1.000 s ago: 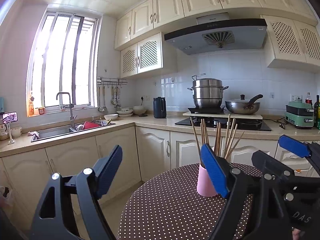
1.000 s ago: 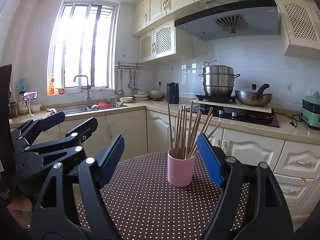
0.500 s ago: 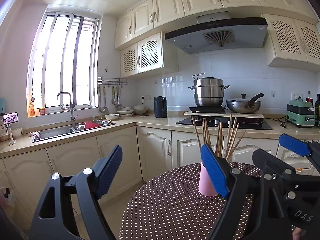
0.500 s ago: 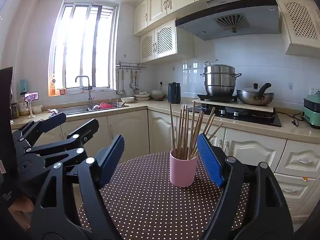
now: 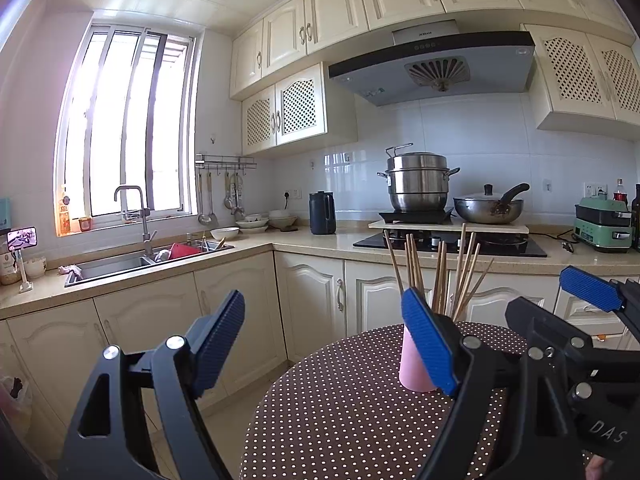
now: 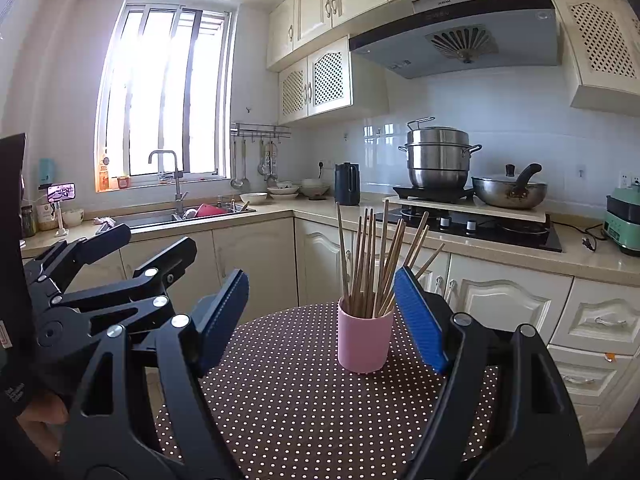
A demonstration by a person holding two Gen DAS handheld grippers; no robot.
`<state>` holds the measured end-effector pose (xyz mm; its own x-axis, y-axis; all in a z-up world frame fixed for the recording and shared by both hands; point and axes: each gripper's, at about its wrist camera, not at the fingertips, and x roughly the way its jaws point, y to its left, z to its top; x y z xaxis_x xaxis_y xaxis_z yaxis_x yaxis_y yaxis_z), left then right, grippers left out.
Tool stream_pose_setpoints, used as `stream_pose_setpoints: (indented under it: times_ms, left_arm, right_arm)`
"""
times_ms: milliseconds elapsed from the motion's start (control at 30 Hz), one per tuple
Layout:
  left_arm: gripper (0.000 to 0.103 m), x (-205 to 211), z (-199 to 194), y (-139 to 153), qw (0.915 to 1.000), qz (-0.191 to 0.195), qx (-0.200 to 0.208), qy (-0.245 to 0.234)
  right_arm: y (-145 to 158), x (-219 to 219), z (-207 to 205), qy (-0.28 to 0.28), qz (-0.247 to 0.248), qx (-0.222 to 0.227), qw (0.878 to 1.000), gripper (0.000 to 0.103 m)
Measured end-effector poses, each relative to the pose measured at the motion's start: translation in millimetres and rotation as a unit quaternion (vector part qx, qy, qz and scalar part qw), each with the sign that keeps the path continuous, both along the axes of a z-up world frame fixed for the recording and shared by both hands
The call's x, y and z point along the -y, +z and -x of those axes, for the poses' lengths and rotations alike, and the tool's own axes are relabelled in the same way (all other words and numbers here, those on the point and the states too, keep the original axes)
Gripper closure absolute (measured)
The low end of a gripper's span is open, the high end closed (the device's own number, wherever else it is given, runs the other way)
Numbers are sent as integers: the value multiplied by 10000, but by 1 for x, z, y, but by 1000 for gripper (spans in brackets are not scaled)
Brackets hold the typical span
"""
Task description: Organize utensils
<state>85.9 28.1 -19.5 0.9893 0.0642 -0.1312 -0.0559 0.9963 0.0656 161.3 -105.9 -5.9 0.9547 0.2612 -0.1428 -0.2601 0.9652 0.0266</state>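
Change since earlier frame: little is noted; the pink cup (image 6: 363, 338) is seen slightly further right in both views, and both grippers are still held above the dotted surface (image 6: 288, 400).
Left gripper (image 5: 332, 344): fingers are spread wide; nothing is held between them.
Right gripper (image 6: 322, 320): fingers are spread wide; nothing is gripped, with the cup framed between the blue pads (image 6: 418, 320).
Chopsticks (image 6: 374, 264): a bundle is stood upright in the cup, tips fanned outward.
Cup position: set on the surface, toward its far edge; partly hidden behind the left gripper's right finger in the left view.
Background: a steel pot (image 5: 418, 184) and a pan (image 5: 490, 208) are placed on the stove.
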Motion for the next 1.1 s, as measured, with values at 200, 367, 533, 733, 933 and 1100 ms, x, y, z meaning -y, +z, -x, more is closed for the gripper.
stream_pose_setpoints:
  times_ms: [200,367,533,733,933,1100]
  left_arm:
    - [24,0,-1,-1,10000,-10,-2,11]
    - [24,0,-2,-1,10000,-13,-1,18]
    - [24,0,-1,-1,10000,-18,7,18]
    - [24,0,-4,-3,10000,-54,4,57]
    - [24,2,-10,-6,10000,-63,-62,43]
    - [24,4,-20,-12,9997,-73,-238,46]
  right_arm:
    - [-1,0,-1,-37,36,12,10000,28]
    - [-1,0,-1,-44,29,5,10000,28]
    - [-2,0,-1,-58,26,11,10000,28]
    - [-4,3,-4,-49,-5,-24,10000,28]
    - [-6,4,-9,-72,-1,-70,9999,27]
    - [-12,5,-17,-92,-17,-230,9997,26]
